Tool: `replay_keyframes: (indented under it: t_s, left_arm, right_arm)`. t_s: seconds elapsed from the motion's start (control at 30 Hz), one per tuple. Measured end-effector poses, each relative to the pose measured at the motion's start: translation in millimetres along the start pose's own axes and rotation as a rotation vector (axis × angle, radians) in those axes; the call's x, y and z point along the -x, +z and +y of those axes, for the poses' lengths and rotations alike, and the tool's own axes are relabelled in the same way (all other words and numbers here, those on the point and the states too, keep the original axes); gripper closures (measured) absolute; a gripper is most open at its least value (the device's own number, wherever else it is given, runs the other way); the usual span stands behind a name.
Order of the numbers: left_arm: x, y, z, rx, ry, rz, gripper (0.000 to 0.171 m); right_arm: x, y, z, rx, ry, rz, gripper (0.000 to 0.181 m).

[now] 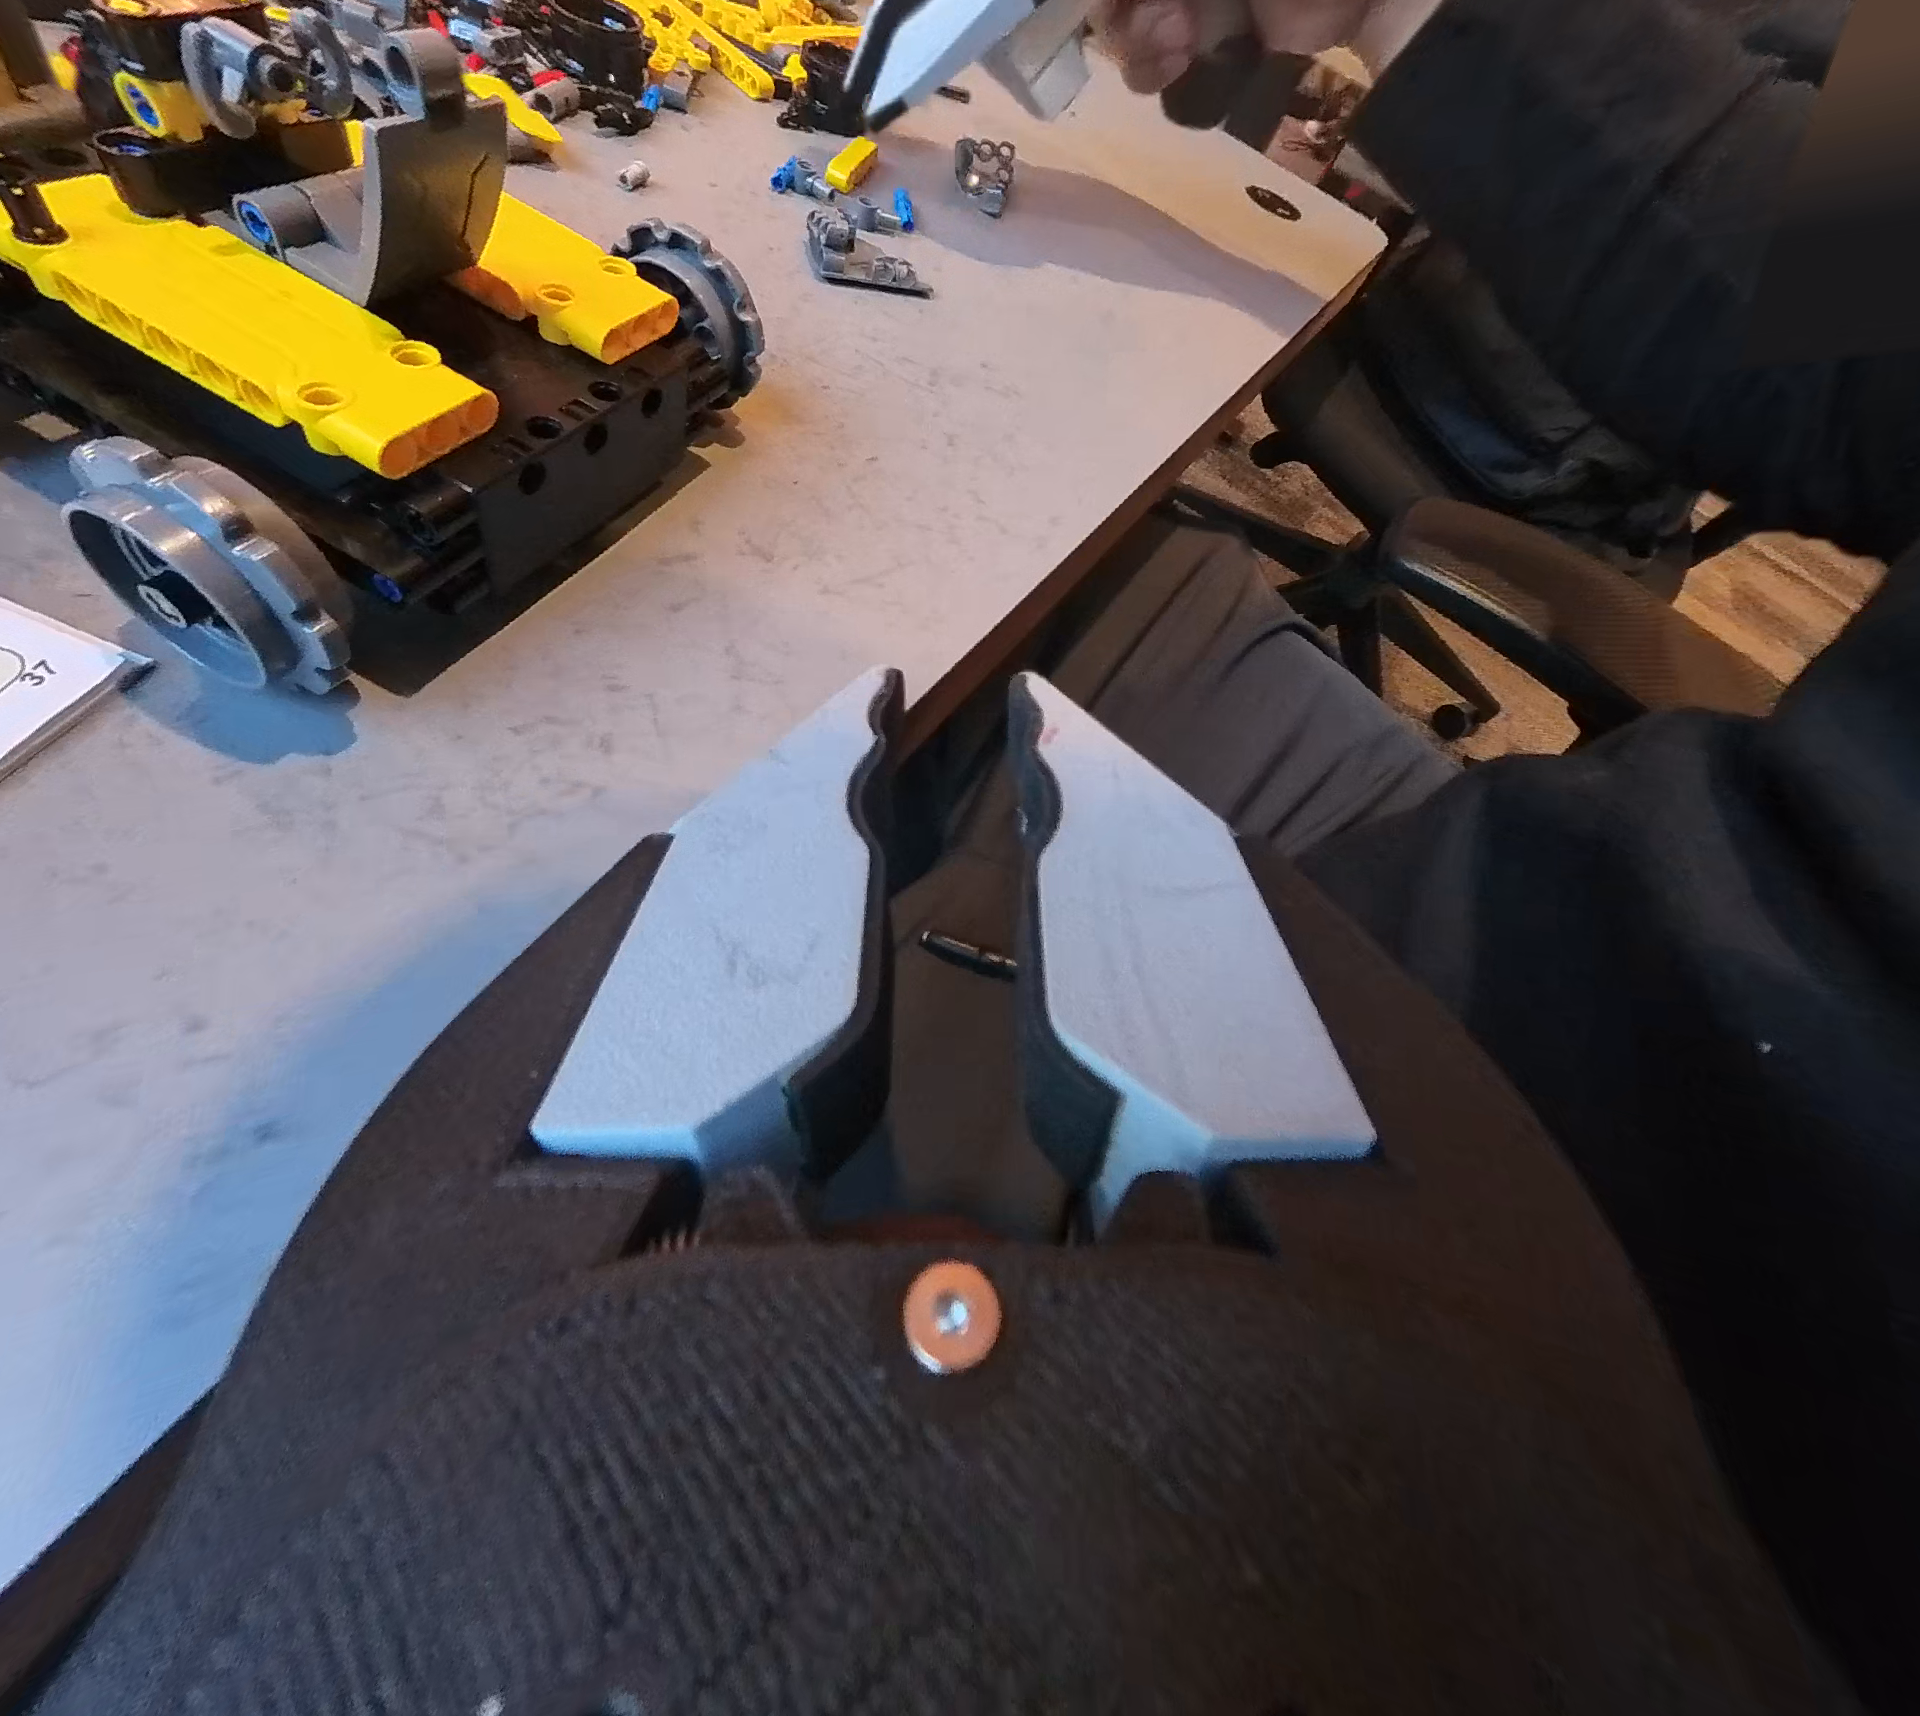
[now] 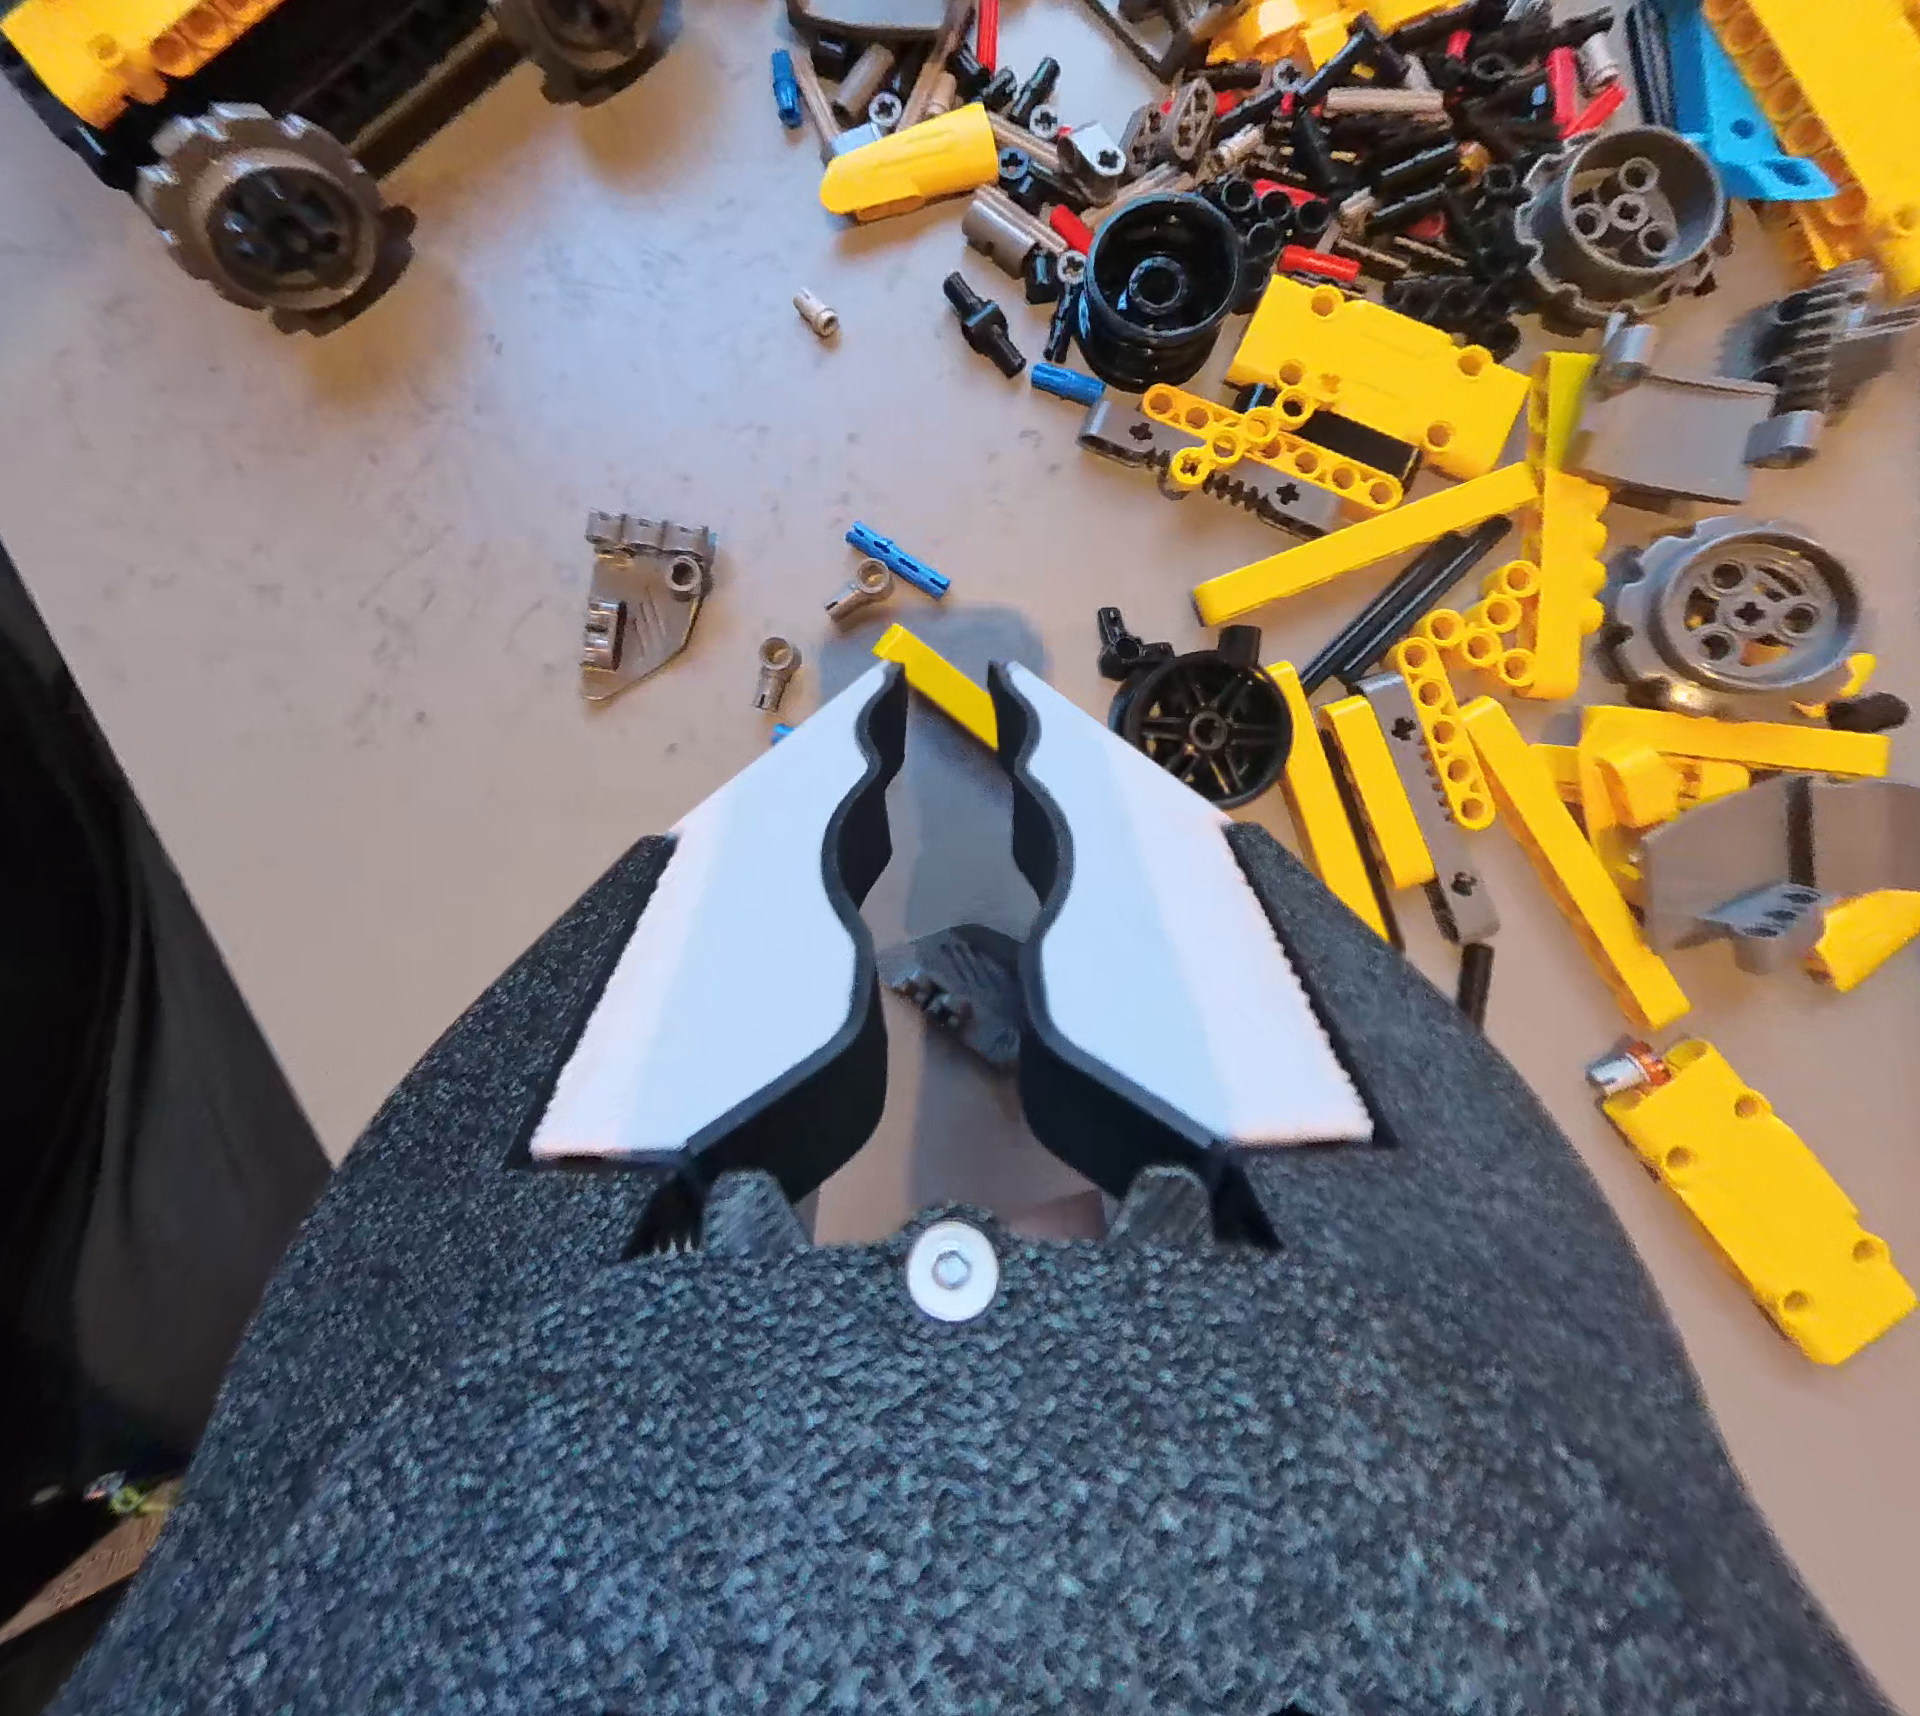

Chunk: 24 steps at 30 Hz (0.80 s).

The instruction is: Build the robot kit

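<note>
On the grey table (image 1: pixel 935 440) the largest thing is a part-built yellow and black vehicle (image 1: pixel 343 336), which serves as landmark; three of its grey toothed wheels show across the two views. Beyond the vehicle and to its right spreads a dense heap of loose building parts (image 2: pixel 1403 212): yellow beams, black pins, red and blue pegs, two black rims, more than can be counted. Between vehicle and heap, on barer table, lie two flat grey angled pieces (image 2: pixel 639 601), two small grey connectors (image 2: pixel 860 591) and one blue pin (image 2: pixel 897 558). Right of the vehicle, the right gripper (image 2: pixel 945 679) is down among these; its jaws are parted with a small yellow bar (image 2: pixel 935 684) between the tips, and whether they pinch it cannot be told. A black rim (image 2: pixel 1205 726) sits just beside its right finger. Nearer than the vehicle, the left gripper (image 1: pixel 956 690) hangs over the table's edge, parted and empty; a booklet corner (image 1: pixel 52 679) lies left of the vehicle's front wheel
</note>
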State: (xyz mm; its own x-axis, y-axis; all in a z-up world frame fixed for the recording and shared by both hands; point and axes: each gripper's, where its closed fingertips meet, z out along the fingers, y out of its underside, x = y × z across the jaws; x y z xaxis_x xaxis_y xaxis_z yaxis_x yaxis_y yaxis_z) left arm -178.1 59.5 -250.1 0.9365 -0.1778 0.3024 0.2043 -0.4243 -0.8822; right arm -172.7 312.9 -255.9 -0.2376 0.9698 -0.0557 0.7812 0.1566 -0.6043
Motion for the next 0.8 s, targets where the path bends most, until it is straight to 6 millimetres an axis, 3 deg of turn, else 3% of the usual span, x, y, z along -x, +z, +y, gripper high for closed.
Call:
replay_keyframes:
  t_s: [0.1, 0.33, 0.53, 0.67, 0.8]
  left_arm:
    - [0.2, 0.6, 1.1, 0.007, 0.011, -0.007, 0.153]
    - [1.5, 0.6, 0.8, 0.005, -0.001, -0.005, 0.153]
    - [-0.1, 0.7, 1.2, 0.008, 0.003, 0.0, 0.153]
    - [0.1, 1.0, 1.5, 0.01, 0.005, -0.002, 0.152]
    - [1.8, -0.3, 1.7, 0.011, 0.012, -0.013, 0.153]
  right_arm:
    - [-1.8, 10.7, 6.3, 0.042, -0.005, -0.005, 0.163]
    - [23.1, 11.8, 5.0, -0.001, 0.033, -0.1, 0.171]
    - [22.1, -2.0, -33.4, -0.105, 0.02, -0.09, 0.166]
    - [27.9, 25.0, -53.9, -0.052, -0.072, -0.08, 0.159]
    - [36.4, 56.3, -58.8, 0.025, -0.172, -0.057, 0.163]
